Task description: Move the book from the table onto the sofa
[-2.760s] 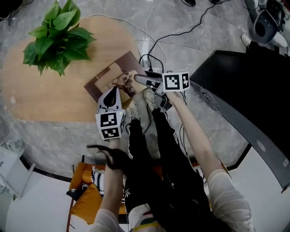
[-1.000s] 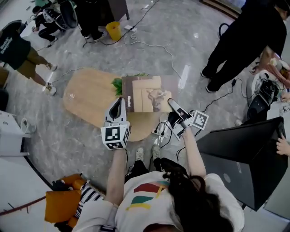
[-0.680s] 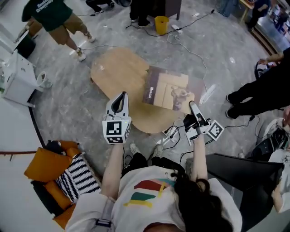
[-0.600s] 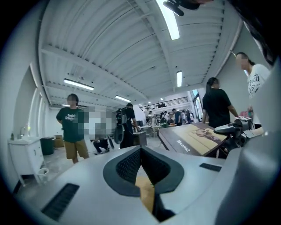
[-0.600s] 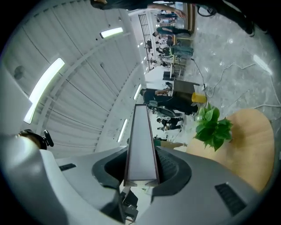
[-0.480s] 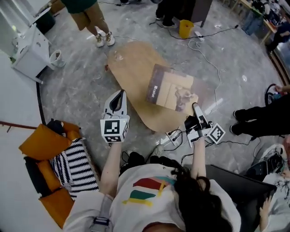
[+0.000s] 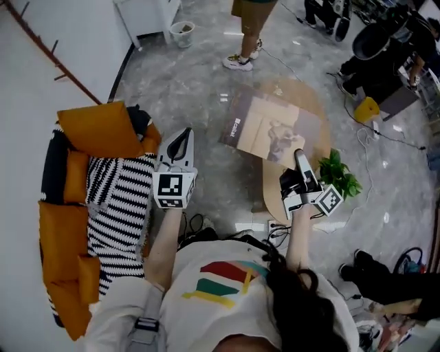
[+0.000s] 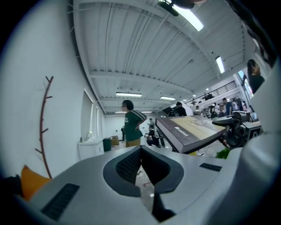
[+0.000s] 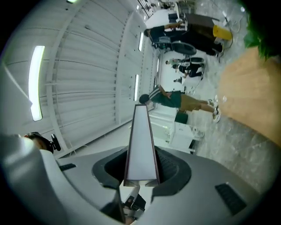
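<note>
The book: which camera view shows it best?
Head view: the whole cover of the book shows, gripped at one edge by the right gripper. The left gripper view shows its spine and cover obliquely; the right gripper view only its page edge between the jaws.

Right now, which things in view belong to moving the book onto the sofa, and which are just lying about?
Job in hand:
book, clamped in the right gripper jaws
sofa
table
left gripper, jaws together, empty

Lying about:
potted plant
yellow bin
white cabinet
bystander
</note>
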`<action>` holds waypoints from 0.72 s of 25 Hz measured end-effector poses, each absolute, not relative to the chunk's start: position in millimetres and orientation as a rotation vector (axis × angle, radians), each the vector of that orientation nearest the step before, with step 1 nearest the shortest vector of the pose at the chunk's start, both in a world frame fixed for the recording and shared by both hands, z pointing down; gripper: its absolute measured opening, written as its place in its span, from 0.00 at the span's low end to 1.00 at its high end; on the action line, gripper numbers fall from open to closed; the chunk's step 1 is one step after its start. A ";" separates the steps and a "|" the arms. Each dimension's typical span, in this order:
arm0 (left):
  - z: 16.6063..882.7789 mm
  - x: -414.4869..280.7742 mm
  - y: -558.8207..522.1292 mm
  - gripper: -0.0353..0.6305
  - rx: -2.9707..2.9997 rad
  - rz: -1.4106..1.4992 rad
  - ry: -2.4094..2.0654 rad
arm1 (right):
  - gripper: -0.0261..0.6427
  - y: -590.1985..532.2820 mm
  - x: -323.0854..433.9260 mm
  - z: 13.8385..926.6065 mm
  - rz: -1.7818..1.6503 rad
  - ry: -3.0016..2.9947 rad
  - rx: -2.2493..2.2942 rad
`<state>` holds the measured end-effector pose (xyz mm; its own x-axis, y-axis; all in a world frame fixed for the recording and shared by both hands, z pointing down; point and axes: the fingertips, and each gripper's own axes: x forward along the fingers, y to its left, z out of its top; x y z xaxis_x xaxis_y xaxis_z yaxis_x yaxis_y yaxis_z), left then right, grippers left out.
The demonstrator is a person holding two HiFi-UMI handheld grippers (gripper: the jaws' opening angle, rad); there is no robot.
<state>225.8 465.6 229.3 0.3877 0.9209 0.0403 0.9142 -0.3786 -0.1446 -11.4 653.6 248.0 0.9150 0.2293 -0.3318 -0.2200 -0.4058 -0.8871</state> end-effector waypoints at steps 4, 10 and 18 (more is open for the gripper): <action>245.0 314.1 350.4 0.06 -2.674 0.036 -1.316 | 0.27 588.6 136.7 252.4 0.309 0.247 -1.901; 245.9 363.8 204.4 0.06 -2.836 0.010 -0.925 | 0.27 475.1 260.1 253.7 0.114 0.521 -1.817; 274.1 373.7 13.4 0.06 -2.991 -0.149 -0.190 | 0.27 317.1 420.0 273.1 -0.231 0.893 -1.642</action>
